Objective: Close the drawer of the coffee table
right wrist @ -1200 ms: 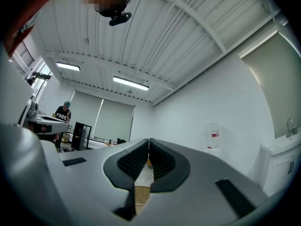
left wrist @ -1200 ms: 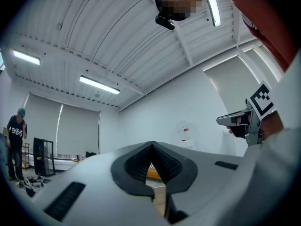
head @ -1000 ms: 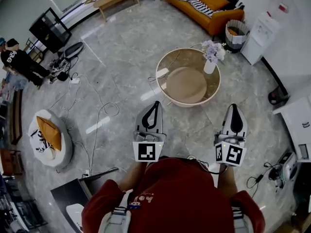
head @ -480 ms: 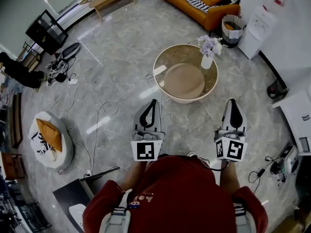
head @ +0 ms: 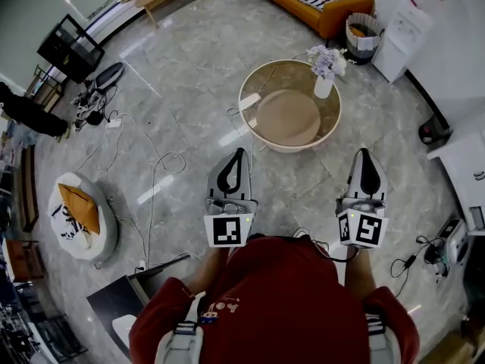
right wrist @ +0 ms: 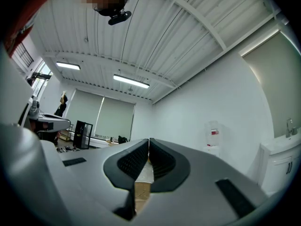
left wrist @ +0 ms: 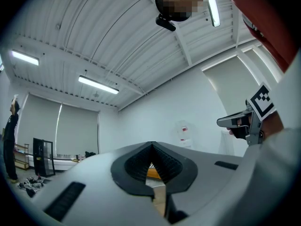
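Observation:
The round coffee table (head: 290, 145) with a glass top stands on the marble floor ahead of me. A white vase of flowers (head: 326, 73) stands on its far right side. No drawer can be made out from here. In the head view my left gripper (head: 240, 151) and right gripper (head: 364, 152) are held level side by side, short of the table and not touching it. Both are shut with nothing between their fingers. The left gripper view shows its shut jaws (left wrist: 151, 146) and the right gripper view the same (right wrist: 149, 141).
An orange sofa (head: 330, 6), a basket (head: 361, 35) and a water dispenser (head: 404, 27) line the far wall. Cables (head: 151, 158) trail over the floor at left, near a pouffe with an orange cushion (head: 77, 212). A white cabinet (head: 464, 174) stands at right.
The grippers have kept still. The head view has tilted slightly, so the table sits a little higher in the picture. The person at the far left has moved towards the picture's edge.

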{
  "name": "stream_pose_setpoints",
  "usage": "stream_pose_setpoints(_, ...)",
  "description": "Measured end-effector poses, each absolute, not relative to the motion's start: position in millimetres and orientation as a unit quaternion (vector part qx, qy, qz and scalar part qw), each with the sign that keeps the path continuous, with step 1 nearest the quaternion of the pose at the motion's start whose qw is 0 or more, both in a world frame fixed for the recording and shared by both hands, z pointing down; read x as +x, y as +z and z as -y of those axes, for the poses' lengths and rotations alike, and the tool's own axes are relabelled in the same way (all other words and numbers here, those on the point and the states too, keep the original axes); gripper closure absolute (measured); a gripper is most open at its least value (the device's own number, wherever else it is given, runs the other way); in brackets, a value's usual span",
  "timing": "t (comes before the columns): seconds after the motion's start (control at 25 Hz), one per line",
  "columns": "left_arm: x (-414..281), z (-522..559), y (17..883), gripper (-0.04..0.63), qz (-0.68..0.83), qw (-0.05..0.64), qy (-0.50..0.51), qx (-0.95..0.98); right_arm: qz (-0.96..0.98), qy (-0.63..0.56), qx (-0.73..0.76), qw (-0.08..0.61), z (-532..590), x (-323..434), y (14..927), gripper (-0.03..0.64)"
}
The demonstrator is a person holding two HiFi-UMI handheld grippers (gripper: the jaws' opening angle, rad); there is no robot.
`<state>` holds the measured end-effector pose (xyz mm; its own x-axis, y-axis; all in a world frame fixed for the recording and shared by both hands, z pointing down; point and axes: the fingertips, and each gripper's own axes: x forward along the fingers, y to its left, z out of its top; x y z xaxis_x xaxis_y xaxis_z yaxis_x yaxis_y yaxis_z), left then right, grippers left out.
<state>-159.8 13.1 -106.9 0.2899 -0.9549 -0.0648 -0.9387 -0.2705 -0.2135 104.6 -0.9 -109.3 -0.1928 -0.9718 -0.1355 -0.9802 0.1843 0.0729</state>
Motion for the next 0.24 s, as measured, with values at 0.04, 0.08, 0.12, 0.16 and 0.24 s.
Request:
stream_pose_setpoints(0.04,-158.7,-12.9,-106.6,0.586,-0.594,0.107,-0.038,-0.796,-0.769,0.071,-0.635,0.029,0.7,106.0,-108.7,0.595)
stream_pose_setpoints(0.08,-157.5,-12.7,-107.1,0.587,-0.594,0.109,-0.038,-0.796,-0.769,0.071,-0.635,0.029,0.7,107.3,-108.4,0.595)
stream_pose_setpoints(0.12,-156.2,-12.2,-108.0,0.586,-0.593,0.112,-0.037,-0.796,-0.769,0.071,-0.635,0.03,0.9,108.4,-108.5,0.595)
stream_pose_setpoints(0.16,-155.0,-11.7,-108.6,0.586,-0.593,0.113,-0.036,-0.796,-0.769,0.071,-0.635,0.029,1.3,109.2,-108.8,0.595)
stream_pose_setpoints(0.24,-152.8,-10.5,-109.4,0.586,-0.593,0.114,-0.037,-0.797,-0.769,0.073,-0.635,0.029,2.4,110.6,-109.4,0.595)
